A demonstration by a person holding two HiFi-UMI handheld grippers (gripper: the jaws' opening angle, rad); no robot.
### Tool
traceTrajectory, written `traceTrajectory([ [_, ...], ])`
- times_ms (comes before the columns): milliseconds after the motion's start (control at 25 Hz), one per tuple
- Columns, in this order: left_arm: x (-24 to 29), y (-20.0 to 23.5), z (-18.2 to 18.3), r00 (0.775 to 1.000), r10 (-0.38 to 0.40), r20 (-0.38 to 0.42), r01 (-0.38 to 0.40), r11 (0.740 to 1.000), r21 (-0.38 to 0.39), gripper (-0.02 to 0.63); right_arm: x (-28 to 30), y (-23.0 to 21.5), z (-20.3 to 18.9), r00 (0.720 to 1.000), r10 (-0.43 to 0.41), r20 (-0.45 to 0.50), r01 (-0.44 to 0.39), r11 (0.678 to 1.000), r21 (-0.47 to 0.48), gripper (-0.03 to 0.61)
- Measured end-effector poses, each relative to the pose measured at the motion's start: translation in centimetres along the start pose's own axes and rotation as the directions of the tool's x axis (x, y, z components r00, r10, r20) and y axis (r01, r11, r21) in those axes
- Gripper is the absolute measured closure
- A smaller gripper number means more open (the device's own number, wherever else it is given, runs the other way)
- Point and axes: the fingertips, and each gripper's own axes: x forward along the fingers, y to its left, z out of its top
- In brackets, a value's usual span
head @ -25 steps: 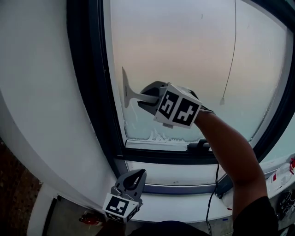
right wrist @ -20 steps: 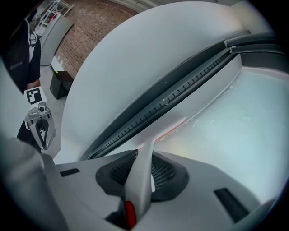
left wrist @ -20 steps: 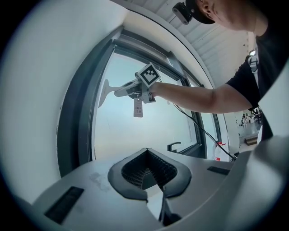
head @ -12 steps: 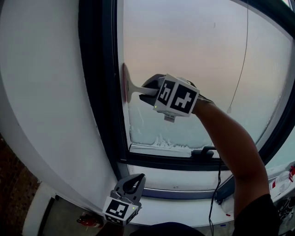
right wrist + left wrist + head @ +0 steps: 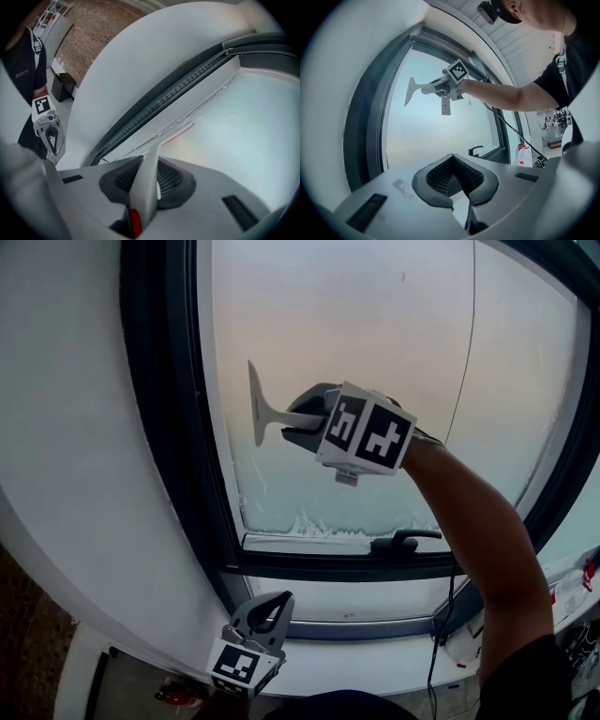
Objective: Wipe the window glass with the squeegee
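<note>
Head view: pinching the white squeegee [image 5: 265, 411] by its handle in the right tongs [image 5: 302, 425] near the centre, with the blade standing upright toward 9 o'clock on the window glass [image 5: 375, 324], just beside the dark frame [image 5: 169, 446]. Holding the left tongs [image 5: 269, 607] low at 7 o'clock, well apart from the glass. Showing a window handle [image 5: 405, 540] at 5 o'clock on the lower frame.

Left gripper view: pressing the left tongs together with nothing between them, pointing up at the glass, with the squeegee showing at 11 o'clock.

Right gripper view: clamping the squeegee handle between the pads, with the handle running toward 12 o'clock and the blade lying along the glass close to the frame.
</note>
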Motion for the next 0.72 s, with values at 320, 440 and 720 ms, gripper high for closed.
traceTrajectory([
  [320,2.8,-4.0,1.2,0.997,-0.076,0.027,0.077,0.996,-0.04,0.612,-4.7,-0.1,-3.5,0.999,-0.036,-0.028,0.037,0.999,0.033,0.511],
  [440,3.8,-5.5,1.3,0.994,-0.101,0.029,0.102,0.994,-0.036,0.614,-6.5,-0.1,-5.0,0.998,-0.044,-0.05,0.046,0.998,0.039,0.511],
  [720,6.0,-8.7,1.7,0.989,-0.143,0.034,0.144,0.989,-0.042,0.612,-10.5,-0.4,-8.2,0.994,-0.058,-0.088,0.063,0.997,0.052,0.511],
])
